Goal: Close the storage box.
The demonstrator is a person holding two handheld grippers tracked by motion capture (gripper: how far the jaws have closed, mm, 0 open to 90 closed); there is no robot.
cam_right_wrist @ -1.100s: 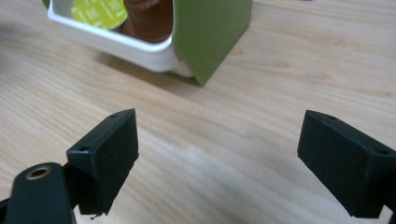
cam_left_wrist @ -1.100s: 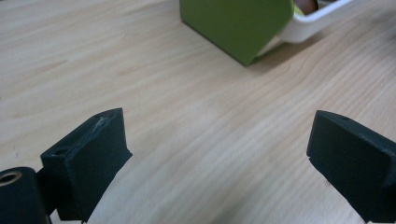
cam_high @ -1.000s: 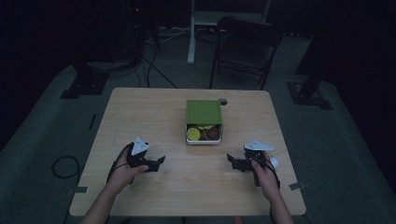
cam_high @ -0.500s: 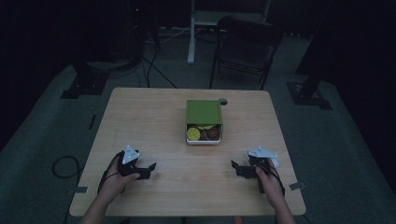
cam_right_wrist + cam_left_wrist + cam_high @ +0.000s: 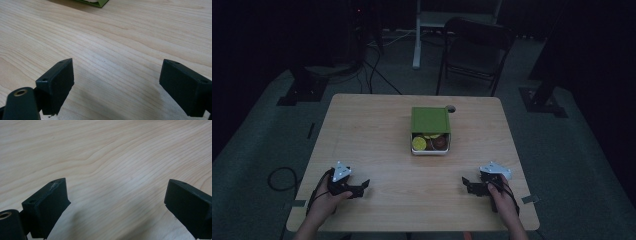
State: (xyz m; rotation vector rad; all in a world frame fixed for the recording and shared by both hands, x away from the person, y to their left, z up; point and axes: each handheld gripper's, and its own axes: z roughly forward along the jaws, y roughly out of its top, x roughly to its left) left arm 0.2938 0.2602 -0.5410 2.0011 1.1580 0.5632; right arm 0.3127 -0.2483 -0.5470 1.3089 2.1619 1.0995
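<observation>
In the high view the left hand-held gripper [image 5: 362,187] and the right hand-held gripper [image 5: 468,185] rest low on the near part of the wooden worktop [image 5: 372,135], well apart from each other, and the green box [image 5: 430,129] sits at the middle — its lid slid back to show round yellow and brown items at its near end. In the left gripper view the jaws stand wide apart over bare wood, holding nothing. The right gripper view shows the same — jaws spread, empty, with a corner of the green box at the top edge.

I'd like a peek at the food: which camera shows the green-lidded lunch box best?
The high view: the green-lidded lunch box sits whole mid-table, lid half open over food. The right gripper view catches just a green corner; the left gripper view shows bare wood.
</observation>
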